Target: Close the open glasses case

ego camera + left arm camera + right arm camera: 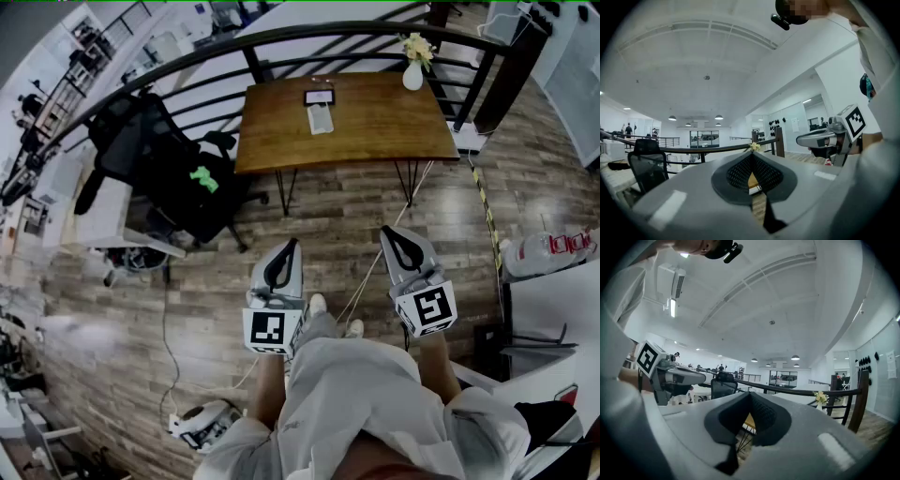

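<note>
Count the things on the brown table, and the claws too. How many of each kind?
Glasses case: 1
Vase of flowers: 1
Claws: 2 (left claw, right claw)
Total: 4

Brown rectangular wooden table (375,127) noted at top centre, backed by a curved black metal railing (281,39). Open glasses case (320,109) seen lying on the tabletop, pale tray and dark lid. Small white vase of yellow flowers (413,67) stood at the far right corner. Black office chair (155,159) placed left of the table. Left gripper (289,255) and right gripper (394,240) held low over plank flooring, well apart from the table, jaws drawn together, nothing carried.
</note>
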The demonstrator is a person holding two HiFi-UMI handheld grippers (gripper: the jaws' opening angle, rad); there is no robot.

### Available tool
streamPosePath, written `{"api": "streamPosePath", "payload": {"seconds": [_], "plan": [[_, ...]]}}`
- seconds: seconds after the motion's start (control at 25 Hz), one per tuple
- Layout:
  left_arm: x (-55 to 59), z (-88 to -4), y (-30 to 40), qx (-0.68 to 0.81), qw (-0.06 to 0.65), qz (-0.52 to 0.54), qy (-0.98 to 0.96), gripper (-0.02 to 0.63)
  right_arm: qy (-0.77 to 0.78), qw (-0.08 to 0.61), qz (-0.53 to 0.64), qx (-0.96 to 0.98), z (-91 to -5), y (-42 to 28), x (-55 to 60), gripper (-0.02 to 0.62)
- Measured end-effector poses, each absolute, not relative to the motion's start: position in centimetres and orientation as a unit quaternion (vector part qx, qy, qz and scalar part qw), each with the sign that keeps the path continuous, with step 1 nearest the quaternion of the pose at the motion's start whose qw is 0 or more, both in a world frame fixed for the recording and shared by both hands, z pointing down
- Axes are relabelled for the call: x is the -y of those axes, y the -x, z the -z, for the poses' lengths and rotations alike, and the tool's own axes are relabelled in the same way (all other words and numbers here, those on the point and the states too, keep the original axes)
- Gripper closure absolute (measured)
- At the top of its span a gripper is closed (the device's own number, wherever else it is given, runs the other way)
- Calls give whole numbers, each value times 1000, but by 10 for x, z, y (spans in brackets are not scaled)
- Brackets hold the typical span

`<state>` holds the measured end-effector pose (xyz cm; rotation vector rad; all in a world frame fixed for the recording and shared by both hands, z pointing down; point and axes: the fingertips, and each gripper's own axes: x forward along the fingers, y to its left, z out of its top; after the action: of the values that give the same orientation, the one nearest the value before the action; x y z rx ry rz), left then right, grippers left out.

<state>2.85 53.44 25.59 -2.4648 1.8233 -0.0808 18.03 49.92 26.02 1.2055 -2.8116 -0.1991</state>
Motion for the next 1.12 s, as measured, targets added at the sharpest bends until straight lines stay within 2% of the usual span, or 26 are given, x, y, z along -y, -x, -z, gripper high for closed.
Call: {"api": "streamPosePath", "payload": {"seconds": [0.4, 1.12], "plan": [[-525, -253, -44, -590, 60, 10, 805, 588, -396, 30, 54, 916, -268, -184, -489, 592], [-420, -257, -12, -582, 59, 10, 811, 588, -400, 44, 55, 914, -271, -150, -391, 592]]}}
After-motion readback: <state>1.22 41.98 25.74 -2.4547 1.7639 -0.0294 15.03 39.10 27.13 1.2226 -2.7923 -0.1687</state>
